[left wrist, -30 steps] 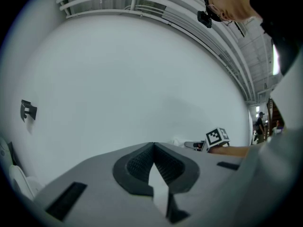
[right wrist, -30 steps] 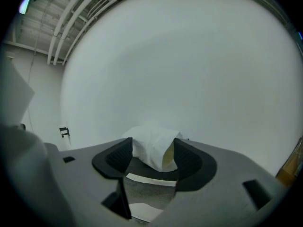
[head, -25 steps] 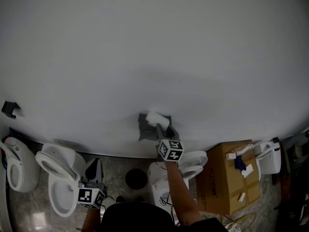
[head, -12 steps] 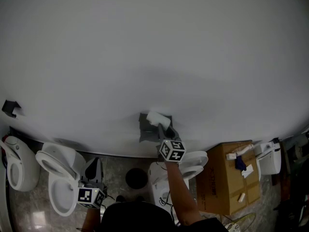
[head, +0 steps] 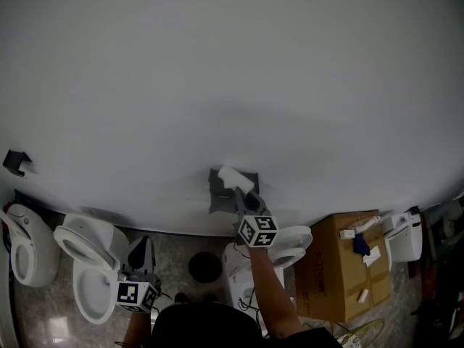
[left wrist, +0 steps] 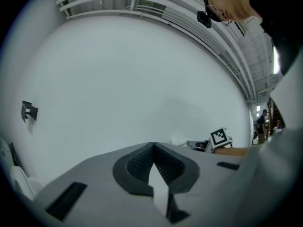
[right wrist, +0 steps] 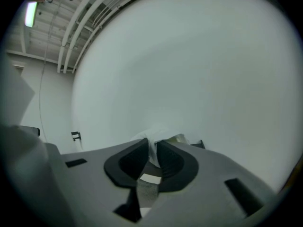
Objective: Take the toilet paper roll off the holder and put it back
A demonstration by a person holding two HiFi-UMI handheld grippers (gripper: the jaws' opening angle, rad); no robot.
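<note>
Slightly tilted, the toilet paper roll [head: 233, 177] lies lengthwise along the wall [head: 232, 64]

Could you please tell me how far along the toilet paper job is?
Nothing finished: the toilet paper roll sits at the holder. In hand: the right hand-held gripper has just been closing its jaws on the roll's paper. Remaining: lift it off, then put it back.

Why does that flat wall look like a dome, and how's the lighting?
Head view: the wide lens bows the white wall into a dome; even light, a faint shadow above the toilet paper roll. Both gripper views: black corners, curved ceiling rails.
</note>
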